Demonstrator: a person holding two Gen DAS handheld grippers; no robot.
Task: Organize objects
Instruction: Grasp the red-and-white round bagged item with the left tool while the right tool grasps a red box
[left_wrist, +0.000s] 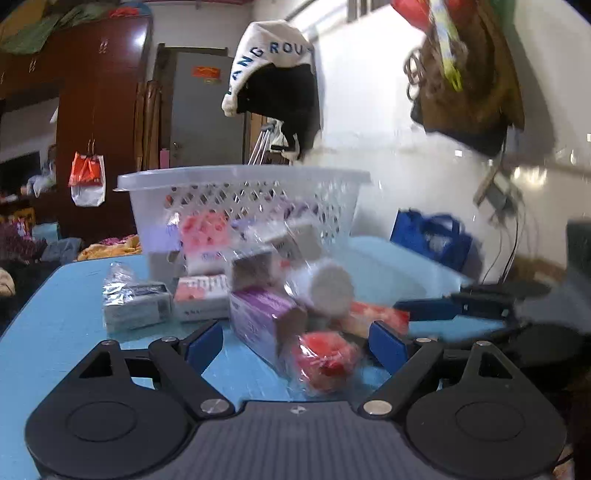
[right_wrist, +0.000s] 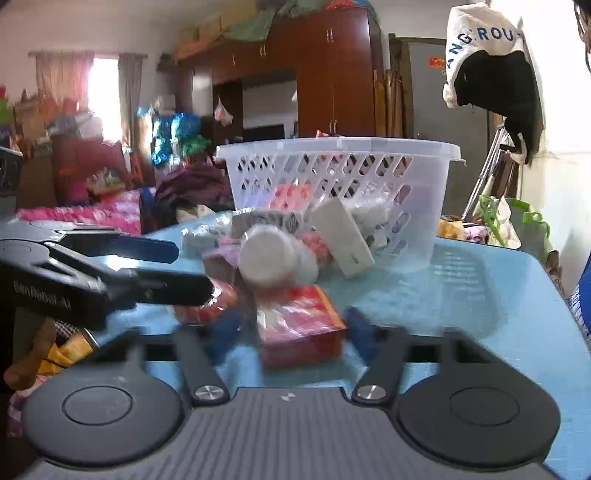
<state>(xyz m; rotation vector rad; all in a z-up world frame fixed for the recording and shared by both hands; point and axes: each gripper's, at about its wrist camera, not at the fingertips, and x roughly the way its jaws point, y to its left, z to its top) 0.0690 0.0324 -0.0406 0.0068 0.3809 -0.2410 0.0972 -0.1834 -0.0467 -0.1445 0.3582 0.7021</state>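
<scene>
Two grippers work a blue table (left_wrist: 44, 332) crowded with small packages. Your left gripper (left_wrist: 295, 341) has its blue-padded fingers (left_wrist: 205, 345) spread wide on either side of a red, plastic-wrapped packet (left_wrist: 325, 363), which lies on the table between them; whether either pad touches the wrapper is hard to tell through the blur. Just beyond it a purple box (left_wrist: 264, 314) tilts against a white cylinder (left_wrist: 330, 290) lying on its side, with a red-orange box (left_wrist: 380, 317) to the right.

Your right gripper (right_wrist: 290, 328) is likewise open, its fingers (right_wrist: 360, 325) smeared by motion, flanking that same red-orange box (right_wrist: 301, 326), here shown wrapped in clear film. You cannot tell whether the fingers press on it. The left gripper (right_wrist: 159, 266) crosses this view from the left edge, seen side-on above a red packet (right_wrist: 208, 304) it partly hides.

Farther back, a grey-white carton (left_wrist: 136, 304) in crinkled film and a pink-and-white box (left_wrist: 203, 297) lie flat on the table, left of the pile. Behind everything stands a translucent white lattice basket (left_wrist: 243, 192), already holding several boxes whose labels cannot be read through the lattice. A pale flat box (right_wrist: 341, 236) leans against its front wall (right_wrist: 417, 218).
</scene>
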